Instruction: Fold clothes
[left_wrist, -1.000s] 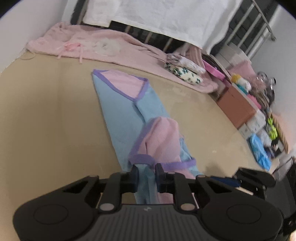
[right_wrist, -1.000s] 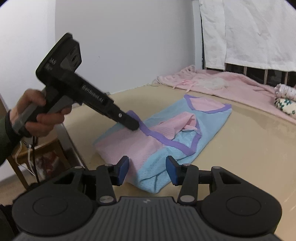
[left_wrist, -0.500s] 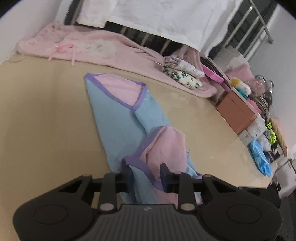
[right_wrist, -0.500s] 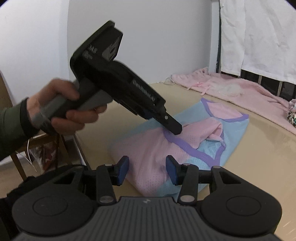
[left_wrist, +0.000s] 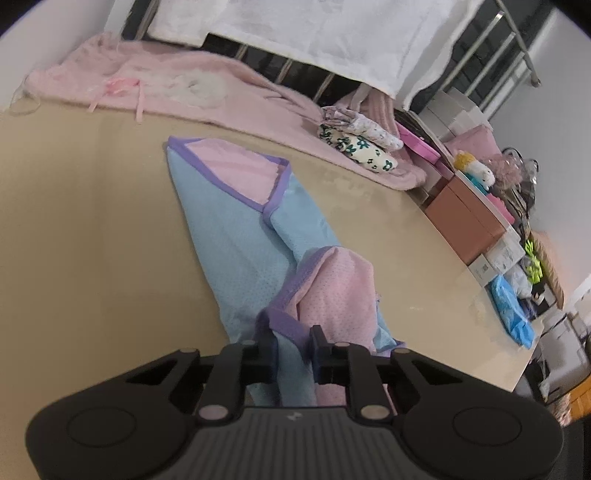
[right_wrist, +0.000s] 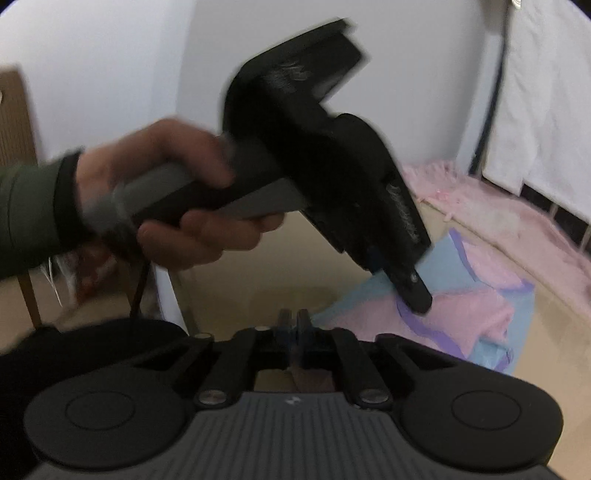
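A light blue and pink mesh garment (left_wrist: 240, 240) with purple trim lies lengthwise on the tan table (left_wrist: 74, 221). My left gripper (left_wrist: 291, 347) is at its near end. Its jaws are closing, with blue fabric and the purple hem pinched between them. In the right wrist view a hand (right_wrist: 177, 206) holds that left gripper (right_wrist: 417, 299), tips down on the garment (right_wrist: 480, 314). My right gripper (right_wrist: 293, 321) is shut at the garment's near corner, and a bit of pink fabric shows under its fingers.
A pink blanket (left_wrist: 221, 88) runs along the table's far edge, with folded floral clothes (left_wrist: 354, 140) on it. Boxes and clutter (left_wrist: 465, 218) crowd the right side. A white sheet (left_wrist: 314, 33) hangs over a rail. The table edge (right_wrist: 177, 302) is close on the left.
The right gripper slid left to the garment's near corner and shut. The left gripper opened a little on the hem, then narrowed again. The hand with the left gripper now looms closer.
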